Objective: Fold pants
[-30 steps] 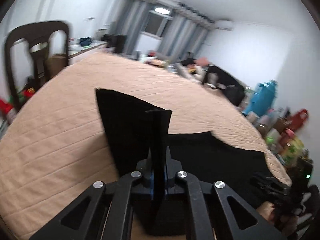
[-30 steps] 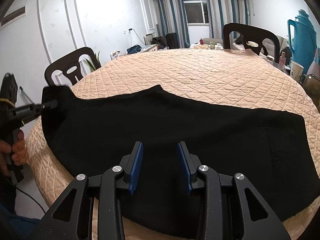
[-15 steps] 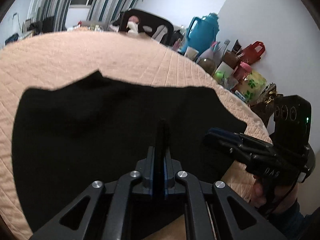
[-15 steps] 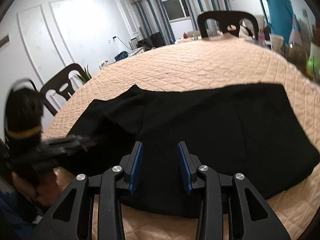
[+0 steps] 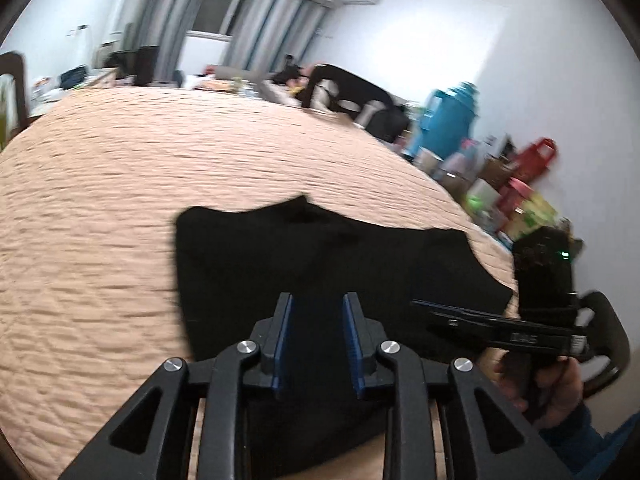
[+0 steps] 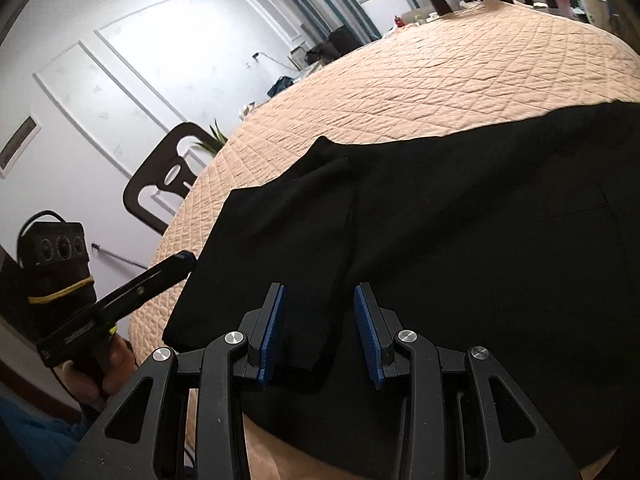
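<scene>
My left claw (image 5: pixel 317 344) opening, nothing clamped; right claw (image 6: pixel 319 334) apart, empty. Pants (image 6: pixel 460 240) soft, floppy, light: pinch folded edge near table (image 5: pixel 120 220) rim.

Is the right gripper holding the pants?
No, the right gripper hovers open above the pants, its fingers clear of the cloth.

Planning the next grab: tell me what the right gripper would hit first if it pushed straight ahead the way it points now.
Most likely the black pants. The right gripper, jaws open and empty, tilts down over the folded-over flap on the quilted table cover; nothing stands between. Exact depth is unclear through the fisheye.
</scene>
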{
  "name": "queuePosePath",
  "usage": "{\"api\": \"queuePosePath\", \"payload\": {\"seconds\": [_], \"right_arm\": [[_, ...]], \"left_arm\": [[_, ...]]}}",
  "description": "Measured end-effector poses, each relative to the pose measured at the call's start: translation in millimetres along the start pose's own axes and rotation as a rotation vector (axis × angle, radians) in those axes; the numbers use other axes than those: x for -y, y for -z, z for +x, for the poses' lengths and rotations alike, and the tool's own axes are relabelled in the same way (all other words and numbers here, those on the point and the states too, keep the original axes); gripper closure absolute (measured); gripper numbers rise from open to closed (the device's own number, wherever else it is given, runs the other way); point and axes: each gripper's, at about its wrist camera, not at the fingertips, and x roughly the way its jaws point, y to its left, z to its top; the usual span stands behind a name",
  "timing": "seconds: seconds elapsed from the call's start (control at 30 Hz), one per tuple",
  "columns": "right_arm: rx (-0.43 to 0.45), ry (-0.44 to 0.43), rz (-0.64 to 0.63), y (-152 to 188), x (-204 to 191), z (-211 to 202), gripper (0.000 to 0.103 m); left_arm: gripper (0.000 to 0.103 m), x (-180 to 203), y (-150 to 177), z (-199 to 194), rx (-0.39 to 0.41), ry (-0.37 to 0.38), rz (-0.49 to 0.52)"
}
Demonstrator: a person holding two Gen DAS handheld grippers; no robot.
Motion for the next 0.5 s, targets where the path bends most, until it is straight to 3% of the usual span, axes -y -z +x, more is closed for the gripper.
{"api": "queuePosePath", "payload": {"seconds": [0.17,0.4,0.47,0.5], "right_arm": [[-0.035,-0.008,0.026,-12.9,-0.6,12.9,0.066],[-0.067,-0.049,0.105,-19.7,1.5,23.6,0.067],[-0.066,-0.049,0.11,-19.2,1.1,24.3,0.086],[-0.07,-0.053,0.117,-19.4,2.2,25.4,0.1]], "left_arm": [[0.076,-15.9,0.0,6.0,0.008,-0.044,-0.019],[0.076,-21.3,4.9,15.5,-0.016,-0.051,-0.012],[0.076,-22.3,5.6,16.7,-0.022,-0.048,-0.014],[0.076,-22.6,5.9,17.0,-0.025,-0.049,-0.013]]}}
